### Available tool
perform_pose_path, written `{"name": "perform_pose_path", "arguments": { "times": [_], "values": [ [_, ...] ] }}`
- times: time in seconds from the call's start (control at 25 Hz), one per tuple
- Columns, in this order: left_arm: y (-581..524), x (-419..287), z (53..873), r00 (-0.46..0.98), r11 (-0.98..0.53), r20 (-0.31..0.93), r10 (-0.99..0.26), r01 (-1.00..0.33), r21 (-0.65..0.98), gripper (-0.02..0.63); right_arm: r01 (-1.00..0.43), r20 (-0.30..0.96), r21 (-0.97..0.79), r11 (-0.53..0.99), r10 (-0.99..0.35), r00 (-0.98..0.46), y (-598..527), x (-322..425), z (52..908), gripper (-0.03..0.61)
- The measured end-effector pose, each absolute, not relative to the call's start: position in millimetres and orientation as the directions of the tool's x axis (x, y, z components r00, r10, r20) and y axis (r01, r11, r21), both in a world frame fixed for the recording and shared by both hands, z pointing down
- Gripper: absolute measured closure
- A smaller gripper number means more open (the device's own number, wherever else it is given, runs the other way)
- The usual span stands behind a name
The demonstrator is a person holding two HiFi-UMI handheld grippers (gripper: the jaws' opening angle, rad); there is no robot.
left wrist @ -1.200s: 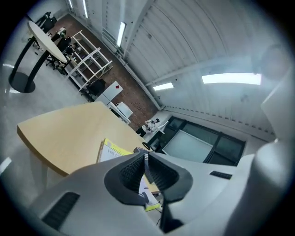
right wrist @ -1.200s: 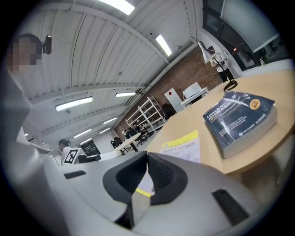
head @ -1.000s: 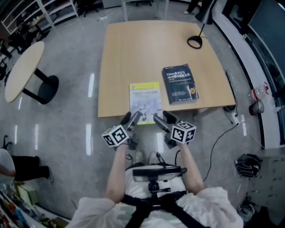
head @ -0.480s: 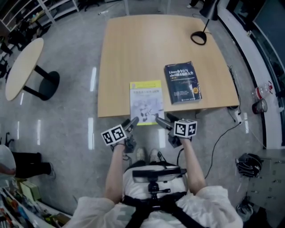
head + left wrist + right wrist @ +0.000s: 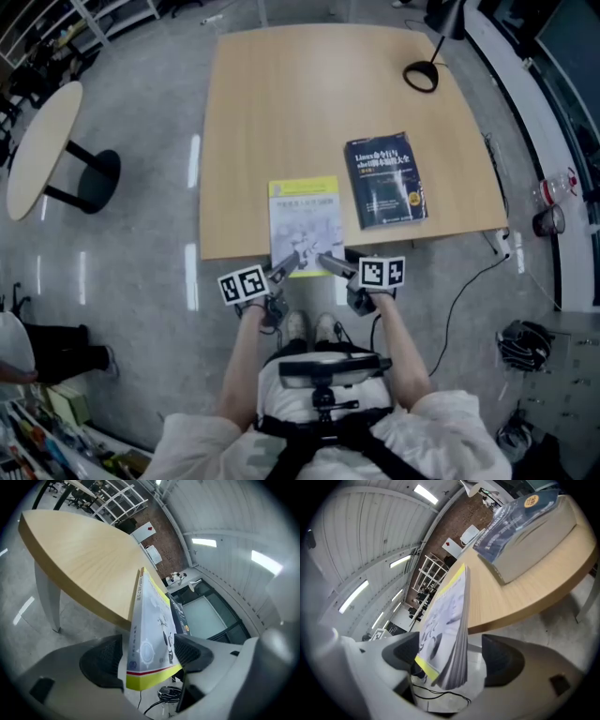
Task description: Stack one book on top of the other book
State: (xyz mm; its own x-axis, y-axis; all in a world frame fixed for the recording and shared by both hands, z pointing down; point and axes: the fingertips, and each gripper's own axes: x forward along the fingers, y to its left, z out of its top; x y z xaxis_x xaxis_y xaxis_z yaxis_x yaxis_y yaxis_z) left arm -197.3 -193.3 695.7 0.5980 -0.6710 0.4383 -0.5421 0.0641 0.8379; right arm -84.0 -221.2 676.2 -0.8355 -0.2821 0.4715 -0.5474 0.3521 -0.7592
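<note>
Caught left gripper (image 5: 145, 658) and right gripper (image 5: 450, 660) at the near end of the yellow book (image 5: 305, 220), one at each corner. Found both sets of jaws spread wide, just been opening, book edge between them, no pad pressing yet. Placed the yellow book flat on the desk (image 5: 281, 103), near end hanging over the near edge. Spotted the dark blue book (image 5: 385, 180) just beside it on the right, not touching, also flat. Judged step as pre-grasp for the lift. Reckoned best to push in deeper before closing, close both together, keep the book level, clear the blue book's edge, then set down square on top. Flagged likely sag or slip from a shallow corner pinch. Logged pale wood desk, bare otherwise save a lamp base (image 5: 421, 78) at the far right corner. Noted glossy grey floor (image 5: 141, 272), round table (image 5: 42, 145) off left, shelving (image 5: 112, 19) beyond, cables (image 5: 525, 347) at right.
</note>
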Motion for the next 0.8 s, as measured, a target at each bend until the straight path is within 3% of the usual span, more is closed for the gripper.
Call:
{"name": "perform_pose_path", "arguments": {
  "times": [0.36,0.44,0.52,0.64,0.8],
  "values": [
    [-207.0,-176.5,702.2,0.66,0.029,0.41,-0.63,-0.508,0.861,0.282,-0.504,0.458,-0.802,0.319,-0.214,-0.863,-221.5,-113.6,687.7,0.169],
    [-207.8,-179.8,701.6,0.661,0.017,0.391,-0.64,-0.496,0.868,0.285,-0.503,0.457,-0.815,0.289,-0.214,-0.863,-223.2,-114.3,687.4,0.298],
    [-205.5,-181.8,703.2,0.654,0.03,0.402,-0.641,-0.502,0.864,0.342,-0.502,0.458,-0.821,0.271,-0.212,-0.863,-222.5,-114.0,687.4,0.322],
    [-203.8,-181.0,702.6,0.649,0.055,0.411,-0.641,-0.495,0.867,0.367,-0.501,0.458,-0.818,0.283,-0.206,-0.865,-221.7,-114.1,682.6,0.35],
    [-202.1,-179.5,696.9,0.649,0.034,0.412,-0.639,-0.511,0.859,0.427,-0.523,0.477,-0.782,0.338,-0.215,-0.852,-219.8,-115.2,673.5,0.436]
  ]
}}
